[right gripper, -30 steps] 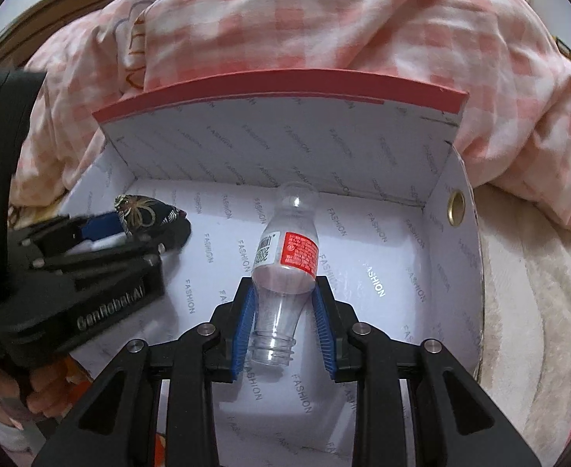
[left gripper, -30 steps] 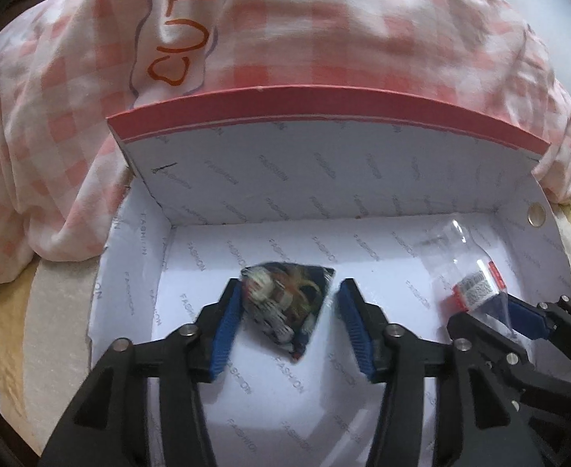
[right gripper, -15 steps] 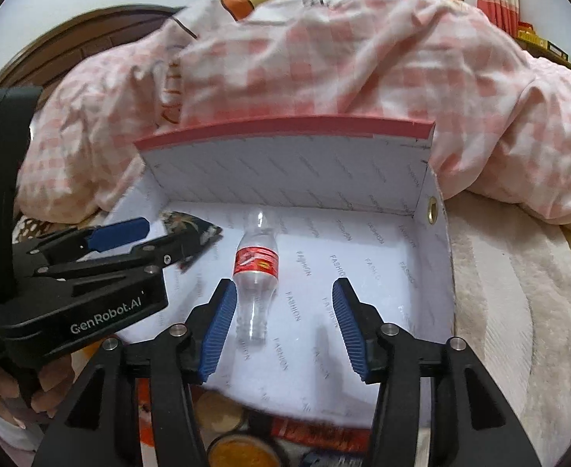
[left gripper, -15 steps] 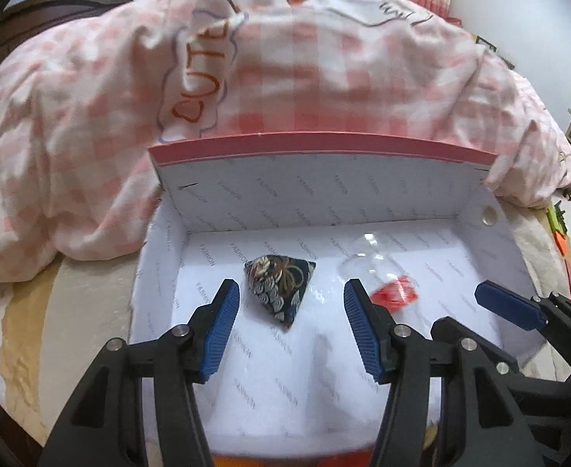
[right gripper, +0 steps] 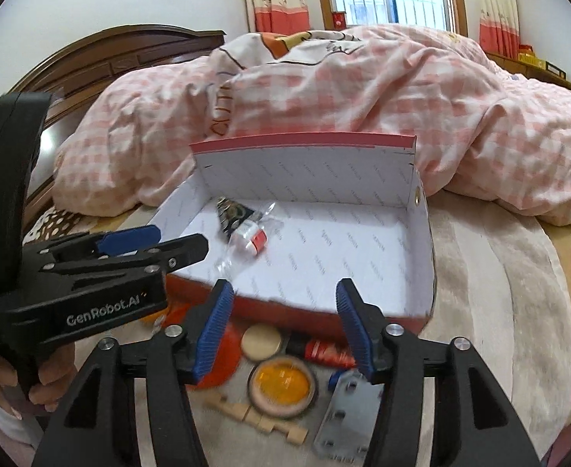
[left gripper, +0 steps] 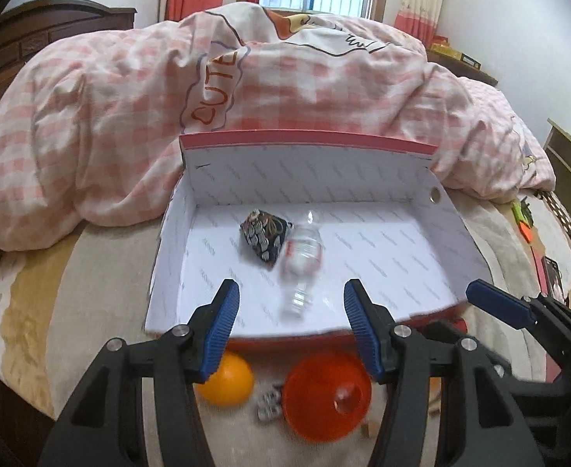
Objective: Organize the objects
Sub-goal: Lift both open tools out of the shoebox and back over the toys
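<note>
The pink checked quilt (left gripper: 129,109) fills the upper frame; the open box (left gripper: 456,241) sits mid-frame below it, with the patterned pouch (left gripper: 264,235) and the clear bottle (left gripper: 303,257) lying touching at centre. Loose items wait along the bottom edge: orange funnel (left gripper: 326,395), yellow ball (left gripper: 227,381), round tin (right gripper: 283,385), wooden piece (right gripper: 256,420). The left gripper (left gripper: 291,327) and right gripper (right gripper: 285,327) are both spread wide, holding nothing. Likely next: descend squarely over one item, straddling it fully before closing.

Pouch (left gripper: 265,236) touching bottle (left gripper: 302,255) in box (left gripper: 456,233)
</note>
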Tool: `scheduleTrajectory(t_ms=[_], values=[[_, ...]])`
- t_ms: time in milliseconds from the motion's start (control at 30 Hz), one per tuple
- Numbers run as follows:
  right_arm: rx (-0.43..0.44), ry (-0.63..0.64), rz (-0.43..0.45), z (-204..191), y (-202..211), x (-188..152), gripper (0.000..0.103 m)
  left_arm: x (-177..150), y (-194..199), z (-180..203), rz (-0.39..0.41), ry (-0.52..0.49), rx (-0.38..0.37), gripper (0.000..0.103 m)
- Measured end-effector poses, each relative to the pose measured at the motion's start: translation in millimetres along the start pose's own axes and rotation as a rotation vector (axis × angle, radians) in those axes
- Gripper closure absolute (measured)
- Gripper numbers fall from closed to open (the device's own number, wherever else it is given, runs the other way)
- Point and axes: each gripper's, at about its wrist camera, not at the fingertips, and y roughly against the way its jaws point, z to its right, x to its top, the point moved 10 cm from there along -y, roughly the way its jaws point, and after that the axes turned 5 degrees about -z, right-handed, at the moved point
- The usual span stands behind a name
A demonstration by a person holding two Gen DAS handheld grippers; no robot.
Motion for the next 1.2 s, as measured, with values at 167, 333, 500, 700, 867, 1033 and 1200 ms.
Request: scheduleTrajectory(t_ms=[167, 333, 500, 700, 867, 1033, 1200], values=[[0.019, 0.022, -0.003, -11.2, 9.4, -18.0, 0.042, 15.4, -12.7, 12.5, -0.007, 0.004, 0.002, 0.047], [0.025, 0.011, -0.007, -11.6, 14.8, -32.4, 0.042, 2.4, -12.3, 15.2, -0.018, 0.005, 0.007, 0.047], [0.025, -0.005, -0.020, -7.3, 17.1, -45.7, 0.042, -8.5, -11.1, 14.5, -0.026, 0.003, 0.017, 0.047], [0.026, 0.001, -0.024, -5.4, 20.0, -55.6, 0.042, -23.9, -5.2, 11.2, -0.029, -0.009, -0.001, 0.047], [0.024, 0.003, -0.031, -3.4, 22.0, -68.0, 0.042, -40.1, 4.2, 4.4, -0.019, -0.010, -0.017, 0.047], [0.015, 0.013, -0.048, -0.4, 20.8, -82.4, 0.042, -58.7, 5.8, 0.3, -0.030, -0.027, -0.016, 0.047], [0.007, 0.007, -0.067, 4.1, 19.4, -93.4, 0.042, -74.9, 1.7, -5.0, -0.042, -0.040, -0.007, 0.047]])
